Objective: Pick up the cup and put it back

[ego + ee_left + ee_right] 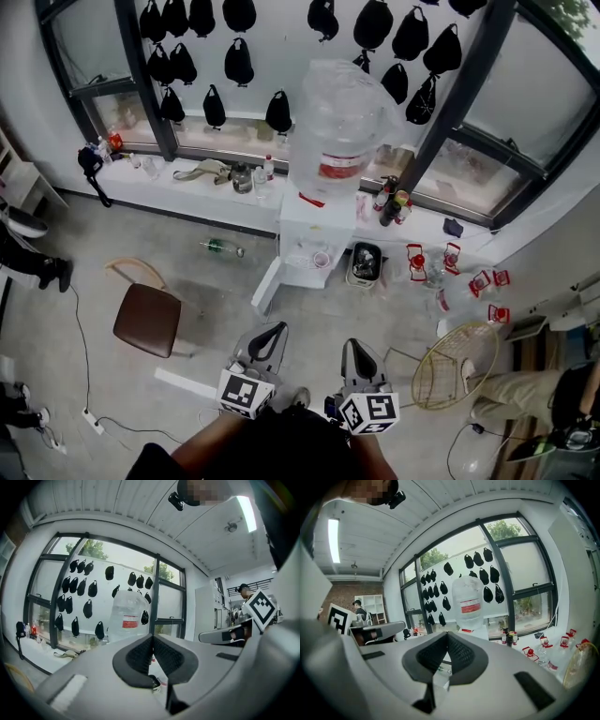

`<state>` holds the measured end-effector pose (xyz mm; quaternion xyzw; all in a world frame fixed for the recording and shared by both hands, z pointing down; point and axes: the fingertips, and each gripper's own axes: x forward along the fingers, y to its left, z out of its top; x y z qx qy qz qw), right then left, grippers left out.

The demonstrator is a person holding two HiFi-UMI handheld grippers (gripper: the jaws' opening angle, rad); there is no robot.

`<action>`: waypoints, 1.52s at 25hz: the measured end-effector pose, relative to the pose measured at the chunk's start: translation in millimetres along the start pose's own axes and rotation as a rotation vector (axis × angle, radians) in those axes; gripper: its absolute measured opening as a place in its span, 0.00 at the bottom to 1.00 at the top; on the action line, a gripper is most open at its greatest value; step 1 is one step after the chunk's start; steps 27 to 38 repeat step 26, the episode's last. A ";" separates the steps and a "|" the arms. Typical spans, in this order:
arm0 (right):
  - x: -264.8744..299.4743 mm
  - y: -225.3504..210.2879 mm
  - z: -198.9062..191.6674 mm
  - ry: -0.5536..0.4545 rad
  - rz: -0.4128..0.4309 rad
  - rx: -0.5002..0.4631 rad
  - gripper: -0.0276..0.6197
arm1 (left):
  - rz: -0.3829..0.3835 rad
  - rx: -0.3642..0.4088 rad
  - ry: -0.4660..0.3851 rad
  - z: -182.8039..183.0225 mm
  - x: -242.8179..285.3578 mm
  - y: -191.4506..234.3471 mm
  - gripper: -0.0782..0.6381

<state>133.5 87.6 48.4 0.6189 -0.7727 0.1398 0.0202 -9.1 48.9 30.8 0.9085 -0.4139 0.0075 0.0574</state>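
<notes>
A white water dispenser (309,230) with a large clear bottle (339,127) on top stands against the window ledge. A small pale cup (322,260) appears to sit in its front recess. My left gripper (268,339) and right gripper (358,354) hover side by side over the floor, well short of the dispenser. In both gripper views the dark pads meet with nothing between them: left gripper (152,640), right gripper (446,637). The bottle (127,613) shows ahead of the left jaws, and the bottle (468,603) also rises just past the right jaws.
A brown chair (147,320) stands on the left, and a green bottle (221,247) lies on the floor. A black bin (365,264) and red-capped bottles (452,267) sit right of the dispenser. A yellow wire basket (456,366) and a person's leg (520,389) are at the right.
</notes>
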 end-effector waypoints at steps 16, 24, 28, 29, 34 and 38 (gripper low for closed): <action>2.7 3.2 2.8 0.000 -0.012 -0.002 0.04 | -0.010 -0.012 -0.001 4.0 0.6 3.4 0.12; 2.2 7.2 -0.8 0.008 -0.009 -0.001 0.04 | -0.013 -0.011 0.005 -0.8 -3.0 4.8 0.12; 2.2 7.2 -0.8 0.007 -0.005 -0.001 0.04 | -0.014 -0.006 0.003 0.6 -2.5 4.2 0.12; 2.2 7.2 -0.8 0.007 -0.005 -0.001 0.04 | -0.014 -0.006 0.003 0.6 -2.5 4.2 0.12; 2.2 7.2 -0.8 0.007 -0.005 -0.001 0.04 | -0.014 -0.006 0.003 0.6 -2.5 4.2 0.12; 2.2 7.2 -0.8 0.007 -0.005 -0.001 0.04 | -0.014 -0.006 0.003 0.6 -2.5 4.2 0.12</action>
